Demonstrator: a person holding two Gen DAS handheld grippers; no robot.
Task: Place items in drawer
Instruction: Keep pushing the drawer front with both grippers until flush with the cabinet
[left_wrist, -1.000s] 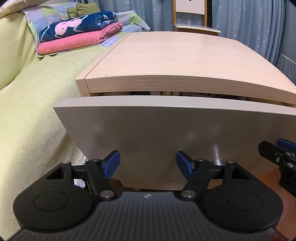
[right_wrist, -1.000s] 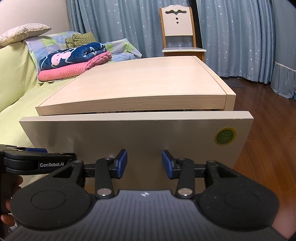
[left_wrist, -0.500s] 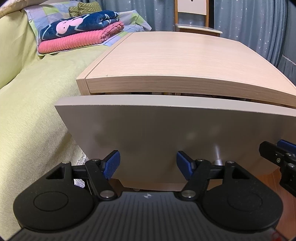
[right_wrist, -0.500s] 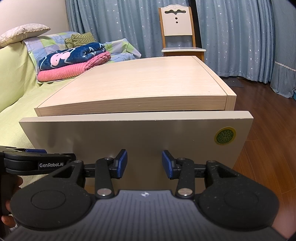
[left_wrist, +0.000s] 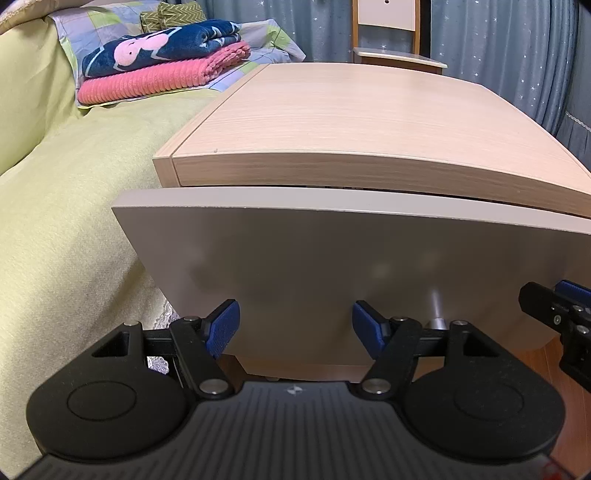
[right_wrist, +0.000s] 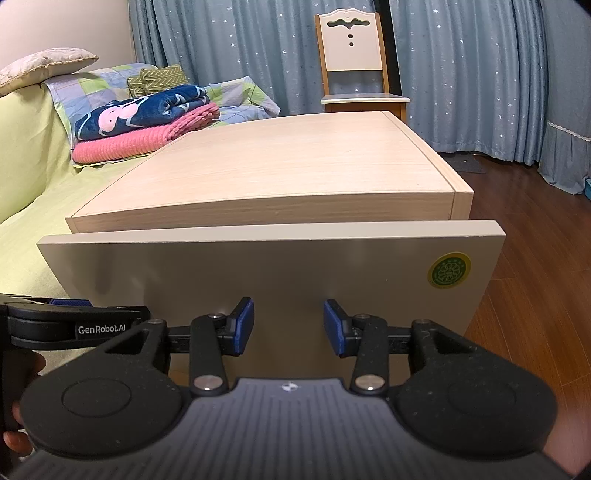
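Right wrist view: white lettering "GenRobot.AI" on the black side of the left tool, lower left of frame, legible in full

Round green sticker with yellow rim on upper right of the grey drawer front; it carries a ring of small characters round a floral emblem, too small to read

Small white logo mark on the ribbed housing of each tool, no letters made out

Left wrist view: no readable text
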